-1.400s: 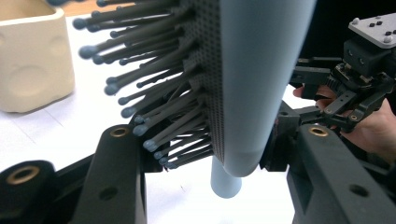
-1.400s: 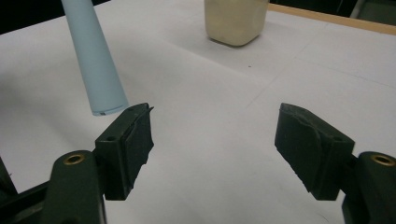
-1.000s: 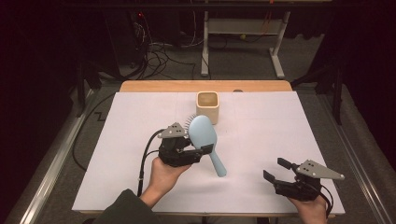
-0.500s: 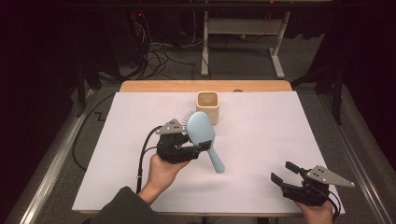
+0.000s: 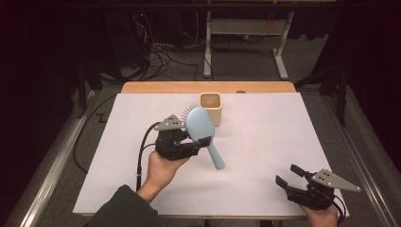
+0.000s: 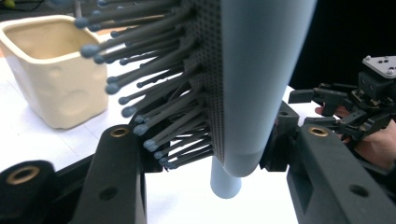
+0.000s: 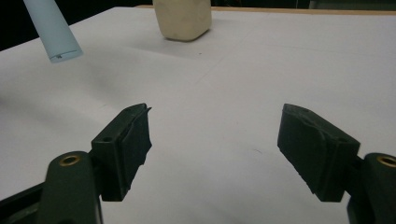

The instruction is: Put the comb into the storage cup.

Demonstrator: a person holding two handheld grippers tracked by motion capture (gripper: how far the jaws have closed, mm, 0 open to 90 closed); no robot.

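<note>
At the centre of the high view, the left gripper (image 5: 204,142) is clamped on the light-blue hairbrush (image 5: 201,126) where head meets handle, holding it off the white table cover (image 5: 265,142) just below-left of the cream square cup (image 5: 211,107); the handle hangs toward lower right, bristles facing upper left. The likely step is standing the brush in the cup — so swing the handle tip over the opening first, then lower slowly; keep the grip firm. At lower right, the right gripper (image 5: 289,176) holds nothing, jaws spread wide — well apart from the cup.

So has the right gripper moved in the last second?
Yes. The right gripper has drawn back toward the person and rightward, to the near right corner of the white table cover, farther from the beige cup.
</note>
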